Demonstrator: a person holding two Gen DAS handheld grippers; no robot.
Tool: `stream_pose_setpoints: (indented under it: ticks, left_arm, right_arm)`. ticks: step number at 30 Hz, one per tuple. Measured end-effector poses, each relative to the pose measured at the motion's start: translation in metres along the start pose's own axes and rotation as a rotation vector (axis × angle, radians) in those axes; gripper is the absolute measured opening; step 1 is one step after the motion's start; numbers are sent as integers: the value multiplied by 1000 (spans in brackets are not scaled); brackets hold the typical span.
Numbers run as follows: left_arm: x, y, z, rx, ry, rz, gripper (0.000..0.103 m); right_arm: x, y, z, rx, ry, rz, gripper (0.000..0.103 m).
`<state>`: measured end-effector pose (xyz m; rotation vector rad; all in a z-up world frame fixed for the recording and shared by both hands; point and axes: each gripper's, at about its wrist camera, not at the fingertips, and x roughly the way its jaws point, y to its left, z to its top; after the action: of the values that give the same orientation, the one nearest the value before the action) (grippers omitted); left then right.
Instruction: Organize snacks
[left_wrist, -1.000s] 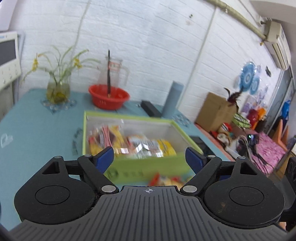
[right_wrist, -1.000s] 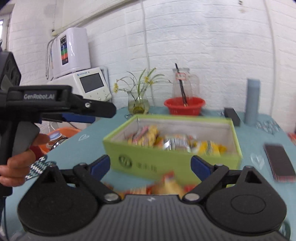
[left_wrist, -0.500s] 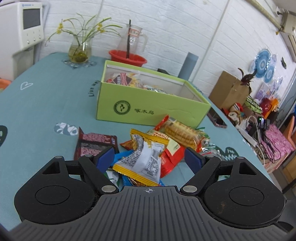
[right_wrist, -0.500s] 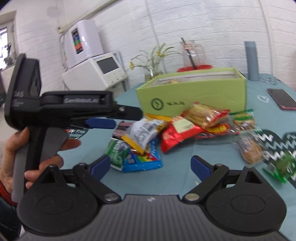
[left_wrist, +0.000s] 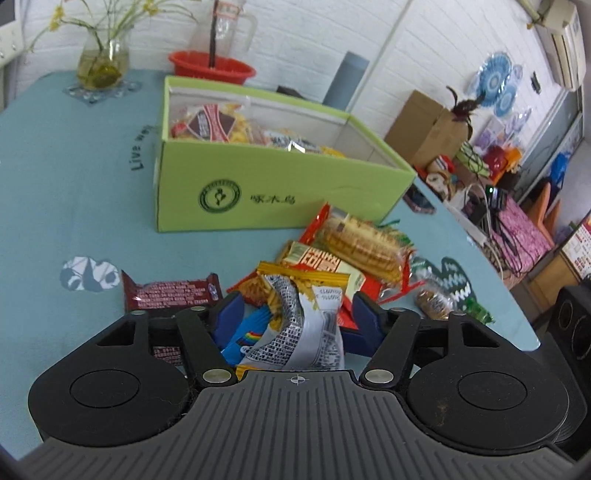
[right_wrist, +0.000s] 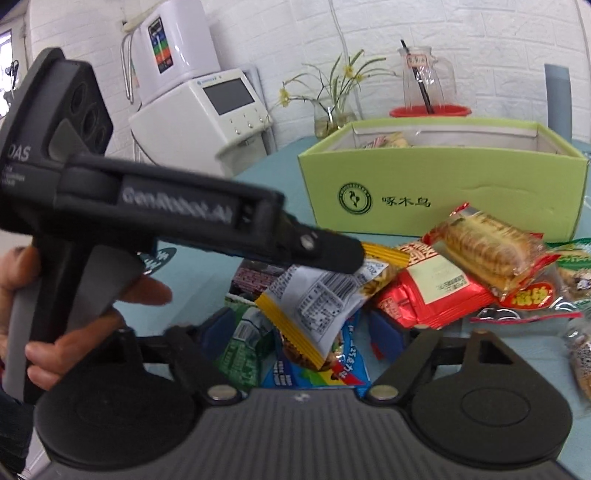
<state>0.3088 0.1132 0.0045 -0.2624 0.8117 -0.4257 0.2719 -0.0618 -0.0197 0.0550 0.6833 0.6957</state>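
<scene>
The left tool (left_wrist: 295, 314) has its blue fingers spread to either side of a yellow-edged snack packet (left_wrist: 306, 317) atop the snack pile on the teal counter (left_wrist: 74, 206), not yet pinching it. The right tool (right_wrist: 295, 332) is also parted, low over the same packet and a blue packet (right_wrist: 317, 369) beneath. The green box (left_wrist: 273, 188), partly filled with snacks, stands just behind the pile.

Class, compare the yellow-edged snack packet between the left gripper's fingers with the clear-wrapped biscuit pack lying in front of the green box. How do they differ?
The yellow-edged snack packet is opaque, printed grey and white; the biscuit pack is clear, showing its biscuits. The packet stands crumpled between the left gripper fingers; the biscuit pack lies on other snacks. Both remain outside the green box.
</scene>
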Motion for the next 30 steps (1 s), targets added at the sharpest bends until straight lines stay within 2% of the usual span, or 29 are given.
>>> stream_pose_setpoints:
  ticks: [1, 2, 5, 9, 13, 16, 17, 18, 19, 20, 21, 24, 28, 29, 30]
  left_arm:
    - [4, 1, -2, 2, 16, -6, 35]
    - [6, 1, -3, 0, 29, -12, 19]
    - [-2, -3, -10, -12, 8, -9, 17]
    - [-14, -30, -18, -32, -29, -44, 18]
    - [-6, -70, -37, -38, -7, -81, 18]
    - [7, -102, -60, -25, 26, -68, 20]
    - [11, -110, -67, -18, 30, -47, 22]
    - [14, -116, -73, -9, 33, -8, 29]
    - [16, -121, -77, -1, 38, 39, 37]
    - [14, -123, -79, 1, 33, 69, 48]
    - [10, -123, -81, -4, 21, 76, 58]
    - [-1, -121, -81, -32, 0, 72, 71]
    - [-3, -129, -77, 13, 13, 68, 73]
    - [-1, -131, -76, 32, 21, 59, 71]
    - [5, -133, -74, 46, 38, 53, 66]
  right_arm:
    - [3, 0, 1, -1, 2, 0, 74]
    - [4, 1, 2, -6, 0, -6, 68]
    - [-5, 2, 1, -28, -17, -12, 62]
    - [-40, 1, -5, -45, -59, -35, 63]
    - [-83, -17, -25, -9, -54, -62, 67]
    - [-105, -33, -46, 27, -20, -80, 70]
    - [-110, -36, -54, 35, -12, -94, 74]
    - [-115, -39, -59, 43, -14, -107, 77]
    - [-120, -43, -64, 54, -17, -121, 85]
    - [-125, -45, -68, 67, -27, -128, 98]
    - [-131, -47, -71, 78, -46, -129, 102]
    - [-140, -47, -78, 78, -79, -136, 102]
    - [-140, -43, -82, 78, -89, -147, 102]
    - [-140, -43, -84, 90, -91, -145, 102]
    - [-138, -43, -85, 99, -89, -139, 102]
